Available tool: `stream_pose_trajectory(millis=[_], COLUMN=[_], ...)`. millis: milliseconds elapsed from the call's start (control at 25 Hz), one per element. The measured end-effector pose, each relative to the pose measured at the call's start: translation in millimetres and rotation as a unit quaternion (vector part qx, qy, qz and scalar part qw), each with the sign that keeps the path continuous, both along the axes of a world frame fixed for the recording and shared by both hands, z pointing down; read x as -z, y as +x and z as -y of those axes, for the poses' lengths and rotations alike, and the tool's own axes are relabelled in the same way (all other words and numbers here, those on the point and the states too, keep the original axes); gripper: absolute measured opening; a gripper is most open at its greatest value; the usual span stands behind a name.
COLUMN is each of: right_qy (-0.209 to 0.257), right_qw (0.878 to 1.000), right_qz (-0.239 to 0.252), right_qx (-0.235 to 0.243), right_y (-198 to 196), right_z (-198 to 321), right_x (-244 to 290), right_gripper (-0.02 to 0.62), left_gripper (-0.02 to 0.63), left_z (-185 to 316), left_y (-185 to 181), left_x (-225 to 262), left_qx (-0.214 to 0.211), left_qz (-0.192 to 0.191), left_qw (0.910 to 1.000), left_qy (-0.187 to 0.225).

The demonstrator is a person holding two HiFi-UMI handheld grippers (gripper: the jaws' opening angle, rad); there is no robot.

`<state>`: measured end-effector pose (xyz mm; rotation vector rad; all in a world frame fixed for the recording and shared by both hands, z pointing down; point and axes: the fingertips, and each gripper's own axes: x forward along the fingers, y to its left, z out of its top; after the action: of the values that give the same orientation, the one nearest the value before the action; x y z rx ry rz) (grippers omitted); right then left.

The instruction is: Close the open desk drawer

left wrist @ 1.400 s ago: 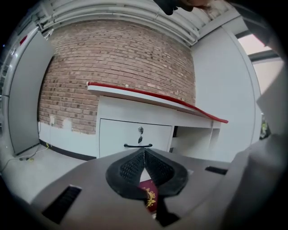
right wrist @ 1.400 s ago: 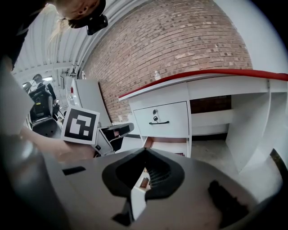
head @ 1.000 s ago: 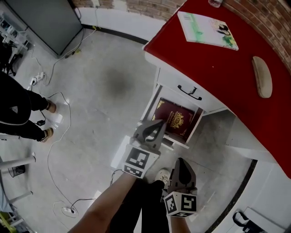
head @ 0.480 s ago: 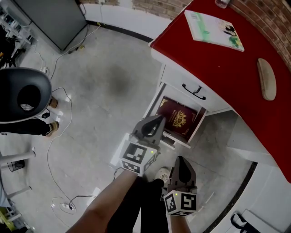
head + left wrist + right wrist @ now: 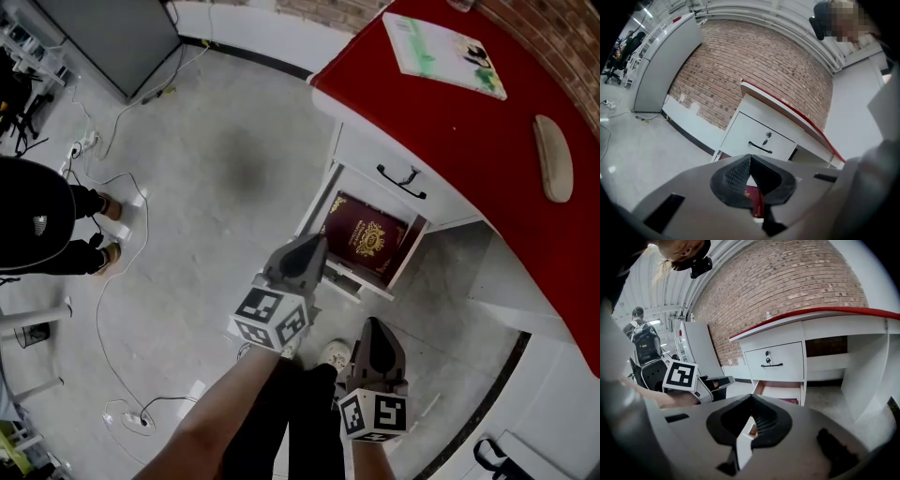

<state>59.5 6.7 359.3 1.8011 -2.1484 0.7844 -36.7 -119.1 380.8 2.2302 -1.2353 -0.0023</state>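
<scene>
1. Desk (image 5: 450,122): red-topped, upper drawer (image 5: 375,159) shut.
2. Open drawer (image 5: 316,204): under the upper one, pulled out over the floor. Not closed at all, so the whole push is left to do.
3. Book (image 5: 366,234): maroon, lying flat inside, seemingly below the rim. Unlikely to block closing.
4. Left gripper (image 5: 314,246): jaws together, empty, hovering by the drawer's front edge. Contact not certain.
5. Right gripper (image 5: 373,330): jaws together, empty, held back near the body, apart from the drawer.
</scene>
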Motion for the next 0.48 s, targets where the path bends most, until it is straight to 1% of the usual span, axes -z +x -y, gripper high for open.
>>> stream_pose_trajectory(millis=[120, 240, 480], right_qy=[-0.001, -0.002, -0.007], right_qw=[1.000, 1.000, 1.000], right_qz=[-0.001, -0.005, -0.002], right_qx=[0.004, 0.007, 0.011], right_y=[2, 5, 7], right_z=[-2, -5, -15], right_x=[-5, -12, -30], right_gripper=[0.006, 0.006, 0.006], left_gripper=[0.009, 0.009, 0.009], left_z=[-5, -13, -35], left_y=[-5, -12, -25], left_x=[-10, -23, -66], left_qx=[0.011, 0.029, 0.075], left_qz=[-0.013, -0.042, -0.098], left_qw=[0.9998, 0.9981, 0.9887], left_qy=[-0.014, -0.034, -0.085])
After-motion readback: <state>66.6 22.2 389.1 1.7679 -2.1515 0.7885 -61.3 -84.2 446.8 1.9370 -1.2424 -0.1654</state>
